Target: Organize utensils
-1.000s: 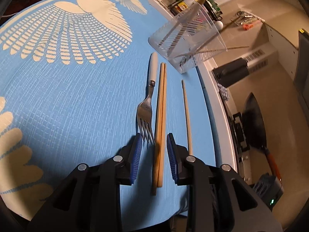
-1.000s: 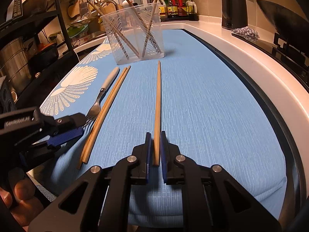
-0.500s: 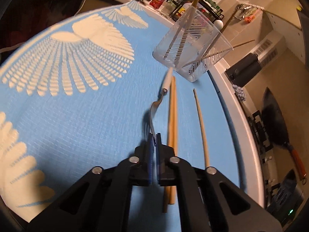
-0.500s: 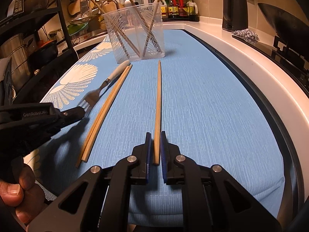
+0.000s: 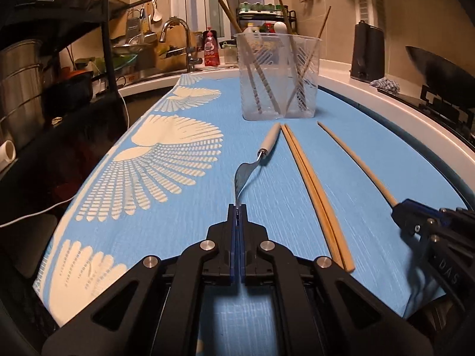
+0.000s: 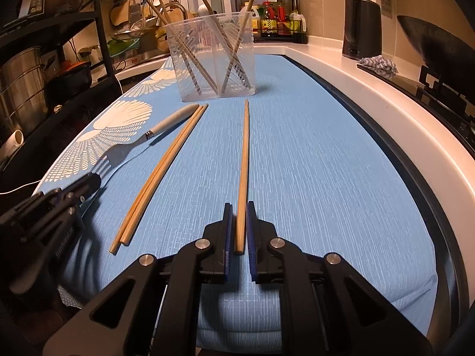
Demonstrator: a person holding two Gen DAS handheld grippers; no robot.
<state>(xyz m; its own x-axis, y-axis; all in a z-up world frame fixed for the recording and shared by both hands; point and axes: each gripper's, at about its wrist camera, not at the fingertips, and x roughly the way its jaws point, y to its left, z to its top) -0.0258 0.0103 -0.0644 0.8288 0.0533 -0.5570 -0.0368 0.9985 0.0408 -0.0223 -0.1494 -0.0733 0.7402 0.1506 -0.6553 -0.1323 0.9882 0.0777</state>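
My left gripper [image 5: 237,207] is shut on the tines of a fork [image 5: 246,172] with a pale handle; its tine end is raised off the blue mat while the handle end [image 5: 271,139] rests down. It also shows in the right wrist view [image 6: 166,123]. My right gripper [image 6: 239,207] sits around the near end of a single wooden chopstick [image 6: 245,160] lying on the mat; its jaws stand slightly apart beside the stick. A pair of chopsticks [image 5: 314,190] lies between fork and single stick. A clear plastic holder [image 5: 279,77] with several utensils stands beyond.
A blue mat with white shell prints [image 5: 166,160] covers the counter. A black rack with pots [image 5: 35,68] is at the left, a sink tap [image 5: 178,38] behind, a black kettle [image 5: 368,53] and a wok on the stove [image 5: 436,71] at the right.
My left gripper closed on the fork's tines and lifted and tilted that end up, the camera now looking level. The right gripper's jaws have opened a little around the single chopstick.
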